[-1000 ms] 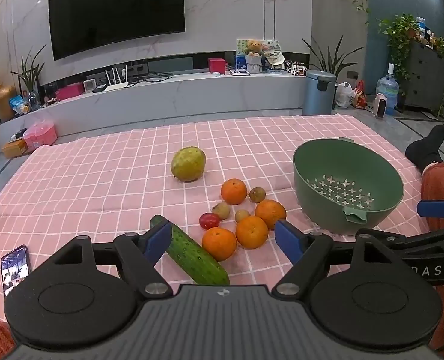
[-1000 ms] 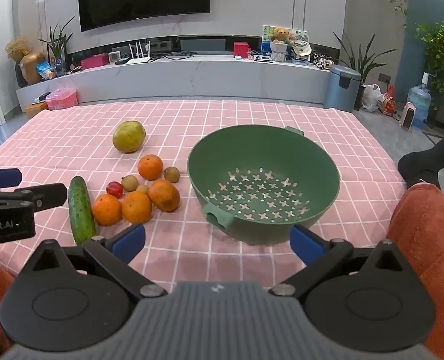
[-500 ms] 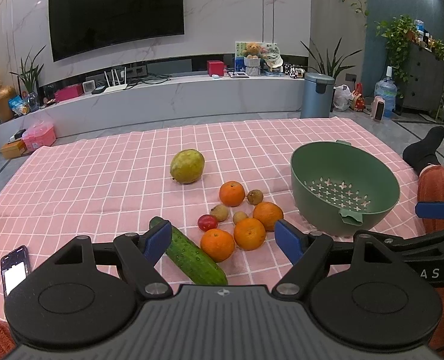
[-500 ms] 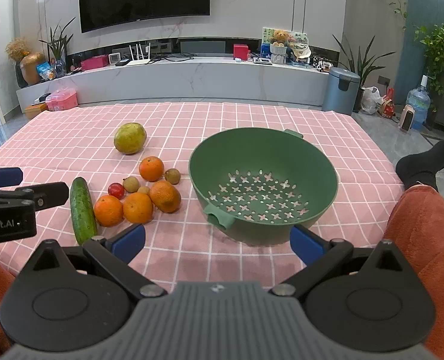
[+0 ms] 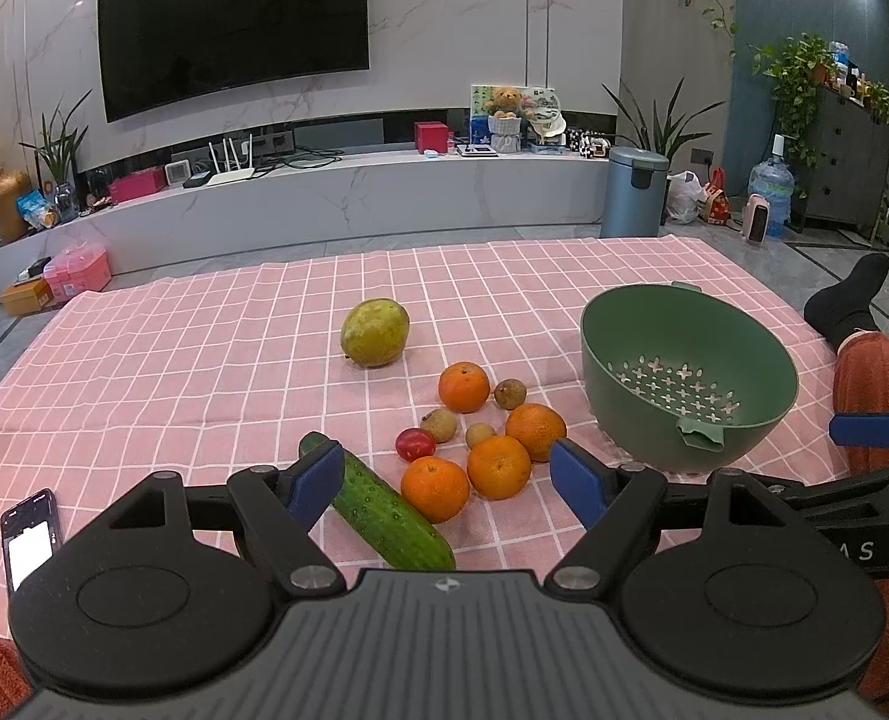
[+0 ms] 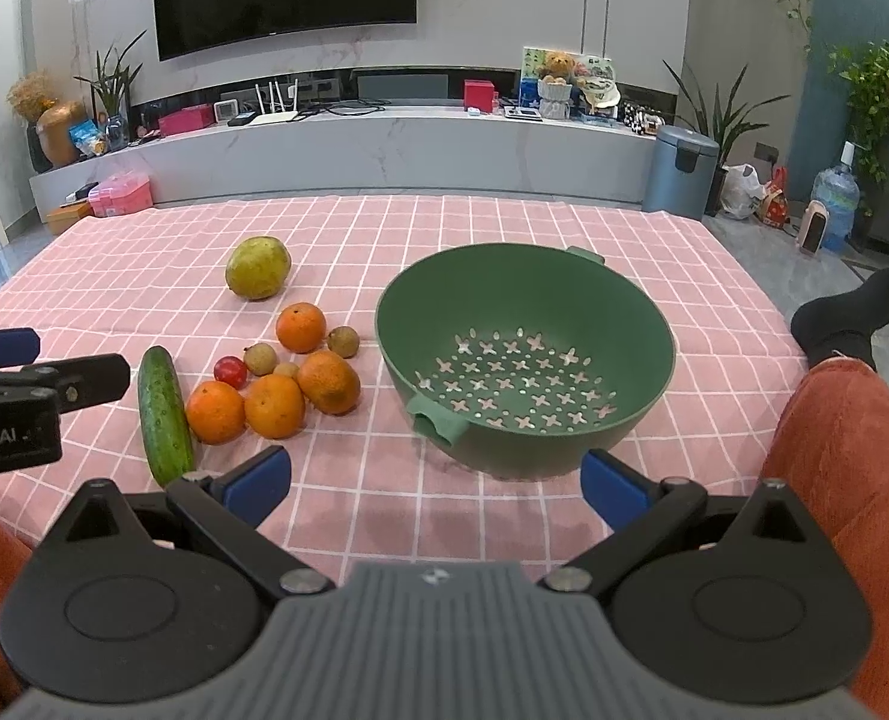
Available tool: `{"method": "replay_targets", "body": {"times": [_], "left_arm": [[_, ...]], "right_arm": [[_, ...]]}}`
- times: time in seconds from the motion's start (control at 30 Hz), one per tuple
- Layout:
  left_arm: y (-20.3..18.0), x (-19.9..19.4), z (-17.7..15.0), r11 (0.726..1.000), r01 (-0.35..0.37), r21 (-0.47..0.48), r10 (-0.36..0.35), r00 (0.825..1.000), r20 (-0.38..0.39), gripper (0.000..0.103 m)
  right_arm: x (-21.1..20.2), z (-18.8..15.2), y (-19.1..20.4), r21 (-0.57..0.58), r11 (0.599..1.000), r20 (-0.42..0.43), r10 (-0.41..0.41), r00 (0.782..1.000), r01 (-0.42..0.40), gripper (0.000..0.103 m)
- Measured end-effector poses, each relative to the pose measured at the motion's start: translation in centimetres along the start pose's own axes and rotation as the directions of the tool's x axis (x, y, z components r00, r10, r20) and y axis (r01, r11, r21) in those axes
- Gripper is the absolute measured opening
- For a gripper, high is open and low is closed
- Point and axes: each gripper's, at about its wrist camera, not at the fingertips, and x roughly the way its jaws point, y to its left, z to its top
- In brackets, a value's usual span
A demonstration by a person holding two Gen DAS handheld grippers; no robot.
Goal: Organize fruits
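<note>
A pile of fruit lies on the pink checked cloth [image 5: 174, 372]: several oranges [image 5: 498, 467], small brown fruits [image 5: 510, 393], a red one [image 5: 415, 444], a cucumber [image 5: 384, 510] and a yellow-green mango [image 5: 375, 332] farther back. An empty green colander [image 5: 690, 378] stands to the right of them. My left gripper [image 5: 447, 480] is open and empty, just short of the cucumber and the near oranges. My right gripper [image 6: 435, 486] is open and empty in front of the colander [image 6: 525, 360]; the oranges [image 6: 273, 405] and cucumber [image 6: 164, 414] lie to its left.
A phone [image 5: 30, 534] lies on the cloth at the near left. The person's orange-clad leg [image 6: 834, 480] and black sock [image 6: 852, 312] rest at the right edge. A TV bench, a bin [image 5: 633, 192] and plants stand beyond the cloth.
Both grippers have drawn back and up slightly, so the fruit and colander sit a little farther and higher in view. Nothing on the cloth has moved.
</note>
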Motion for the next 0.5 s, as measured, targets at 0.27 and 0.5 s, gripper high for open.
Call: {"method": "replay_targets", "body": {"times": [0.27, 0.5], "left_arm": [[-0.07, 0.06, -0.02, 1.000, -0.001, 0.000, 0.001, 1.000, -0.002, 0.091], [-0.29, -0.31, 0.19, 1.000, 0.005, -0.002, -0.005, 1.000, -0.001, 0.091]], "right_arm": [[0.25, 0.01, 0.35, -0.010, 1.000, -0.001, 0.000, 1.000, 0.000, 0.099], [0.29, 0.03, 0.45, -0.013, 1.000, -0.006, 0.000, 1.000, 0.000, 0.099]]}}
